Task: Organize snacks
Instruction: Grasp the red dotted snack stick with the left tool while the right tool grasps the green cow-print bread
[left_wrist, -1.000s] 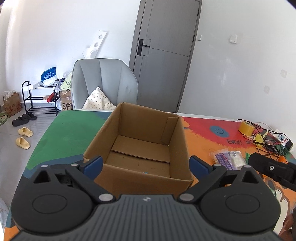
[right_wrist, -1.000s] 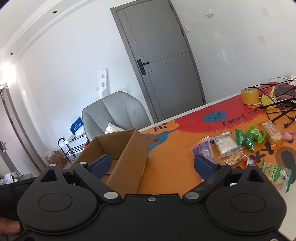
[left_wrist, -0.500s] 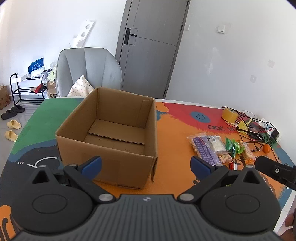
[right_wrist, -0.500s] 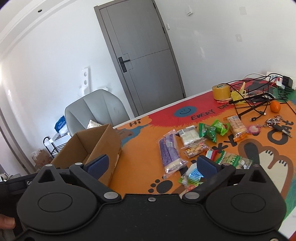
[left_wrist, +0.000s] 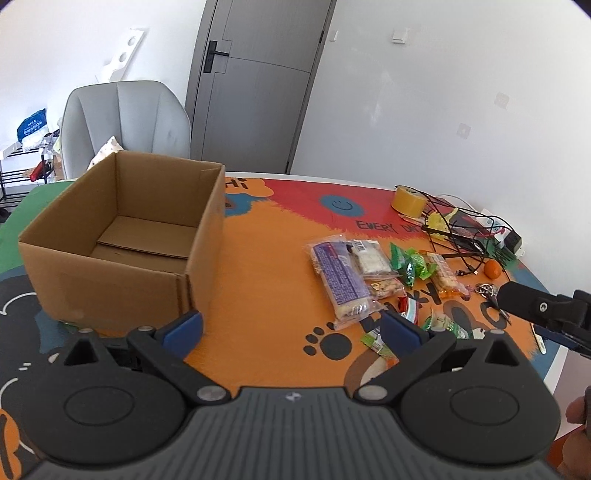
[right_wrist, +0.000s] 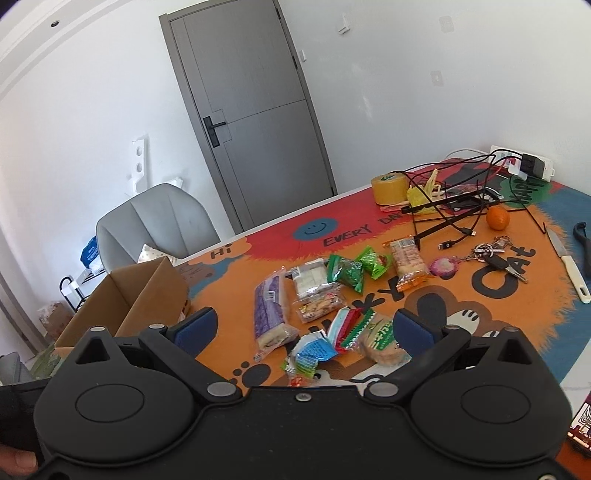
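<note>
1. Bright white walls and a grey door (right_wrist: 255, 122) back a bench (left_wrist: 273, 280) covered in a colourful cartoon mat.
2. An empty cardboard box (left_wrist: 122, 240) stands on the bench's left part; the snacks (right_wrist: 325, 295) lie loose in a cluster to its right, well apart from it.
3. The step in hand looks like the first pick: the sensible choice is a packet at the cluster's near edge, such as the blue-wrapped snack (right_wrist: 314, 350), approached from above so neighbours are not dragged.
4. Crinkly wrappers probably slip, so the grip should close across a packet's body, not its sealed end.
5. The right claw (right_wrist: 303, 328) hovers spread wide above the near packets, holding and touching nothing.
6. The left claw (left_wrist: 291, 325) is likewise released and empty, hanging between box and snacks.
</note>
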